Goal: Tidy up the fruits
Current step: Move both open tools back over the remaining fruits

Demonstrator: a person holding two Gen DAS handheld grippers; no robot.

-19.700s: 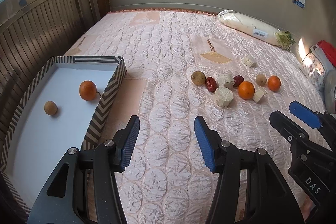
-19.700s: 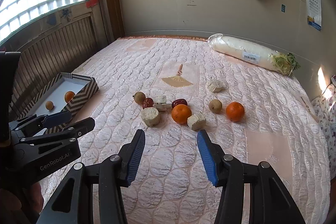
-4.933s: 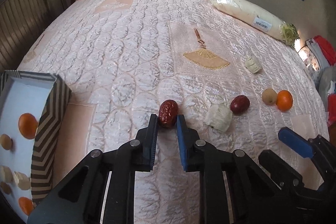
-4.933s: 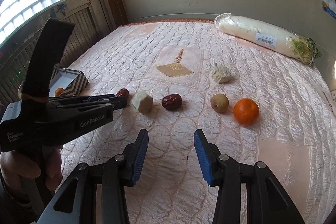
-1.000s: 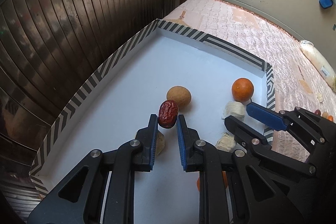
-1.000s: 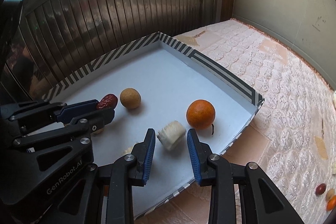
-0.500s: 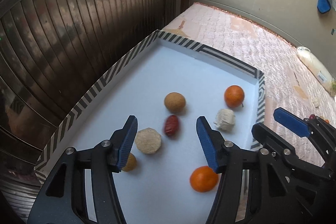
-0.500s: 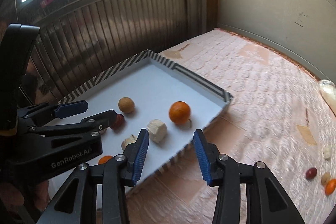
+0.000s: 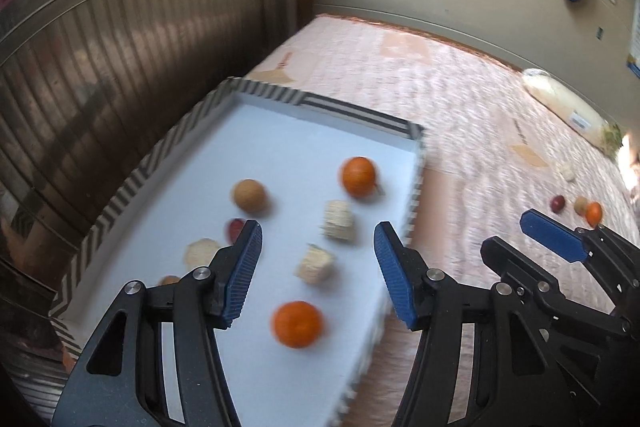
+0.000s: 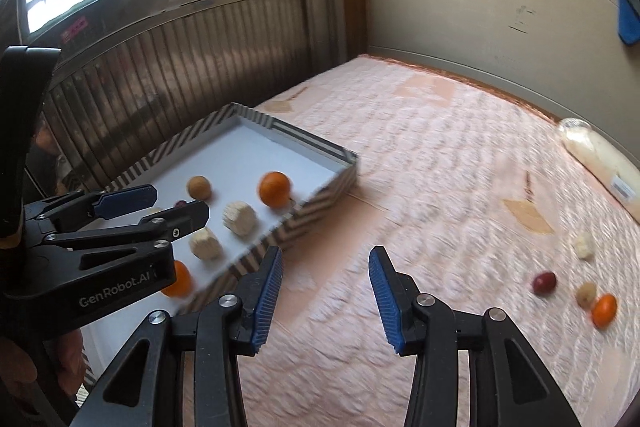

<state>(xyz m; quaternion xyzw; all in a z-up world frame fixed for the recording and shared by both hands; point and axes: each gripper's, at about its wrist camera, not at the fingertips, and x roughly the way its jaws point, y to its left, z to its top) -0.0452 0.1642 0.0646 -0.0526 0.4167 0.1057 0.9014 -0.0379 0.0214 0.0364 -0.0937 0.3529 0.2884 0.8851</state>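
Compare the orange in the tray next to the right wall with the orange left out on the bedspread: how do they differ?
The tray orange lies inside the striped tray, beside pale blocks; the bedspread orange lies on the pink quilt, beside a tan fruit and a red date. The tray orange looks bigger, being nearer the camera. Both are round, orange and untouched by either gripper.

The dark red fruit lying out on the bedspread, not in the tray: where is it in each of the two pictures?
Left wrist view: the red fruit lies far right, leftmost of a row of three, above the right gripper.
Right wrist view: the red fruit is at lower right, up and left of its two neighbours.
Shared landmark: the orange ending that row.
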